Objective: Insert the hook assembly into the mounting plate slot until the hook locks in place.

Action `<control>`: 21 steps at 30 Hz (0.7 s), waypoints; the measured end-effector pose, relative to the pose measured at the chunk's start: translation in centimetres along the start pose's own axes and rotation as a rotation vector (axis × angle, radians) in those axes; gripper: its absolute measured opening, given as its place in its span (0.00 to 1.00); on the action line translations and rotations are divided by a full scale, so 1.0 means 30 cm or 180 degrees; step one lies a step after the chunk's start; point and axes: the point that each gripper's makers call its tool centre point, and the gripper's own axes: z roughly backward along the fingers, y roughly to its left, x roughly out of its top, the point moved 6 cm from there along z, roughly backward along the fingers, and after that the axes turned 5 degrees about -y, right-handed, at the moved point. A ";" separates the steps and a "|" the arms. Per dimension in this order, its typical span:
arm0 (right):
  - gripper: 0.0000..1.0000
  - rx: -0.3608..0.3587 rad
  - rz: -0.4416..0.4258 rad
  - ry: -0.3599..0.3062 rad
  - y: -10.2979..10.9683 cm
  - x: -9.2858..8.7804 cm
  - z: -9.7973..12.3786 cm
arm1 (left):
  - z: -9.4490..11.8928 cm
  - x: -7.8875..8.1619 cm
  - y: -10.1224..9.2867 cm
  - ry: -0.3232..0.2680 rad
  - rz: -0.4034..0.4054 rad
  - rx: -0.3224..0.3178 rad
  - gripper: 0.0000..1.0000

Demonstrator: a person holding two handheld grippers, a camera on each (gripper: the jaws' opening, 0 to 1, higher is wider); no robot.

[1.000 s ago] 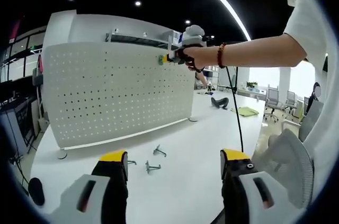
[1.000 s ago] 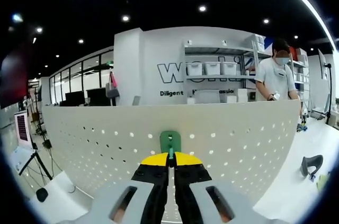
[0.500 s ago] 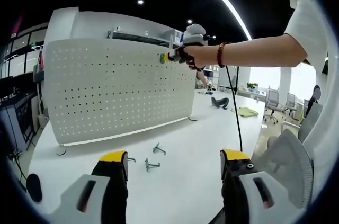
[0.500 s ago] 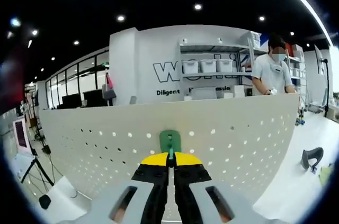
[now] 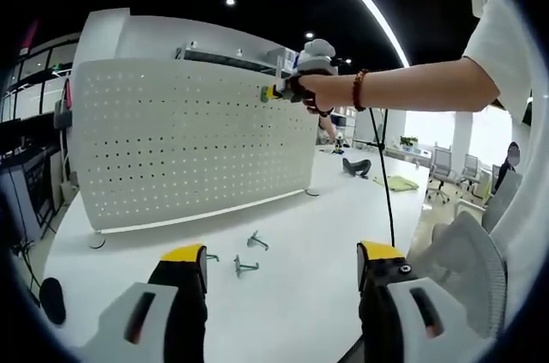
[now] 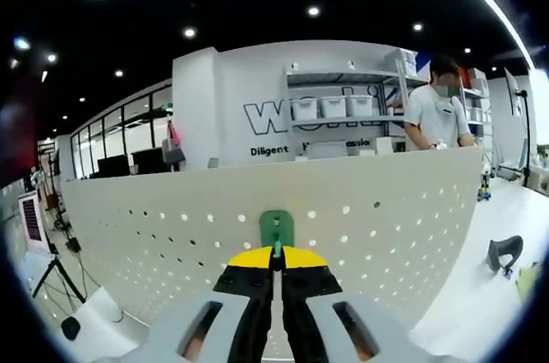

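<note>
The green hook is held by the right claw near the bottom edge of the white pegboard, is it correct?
Not quite. The right claw holds the green hook near the top edge of the white pegboard, not the bottom; the left gripper view shows this.

Left gripper (image 5: 279, 264) held low, jaws wide apart, nothing between them. Right gripper (image 6: 275, 262) raised high, yellow-tipped jaws pressed together on a thin part. In the left gripper view, right arm (image 5: 412, 88) stretched out almost level, bead bracelet at the wrist, hand (image 5: 313, 91) wrapped around the right gripper.
</note>
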 end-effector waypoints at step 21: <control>0.10 0.0128 0.0087 0.0023 0.006 -0.006 0.003 | 0.000 0.006 -0.003 0.0014 -0.0011 -0.0032 0.74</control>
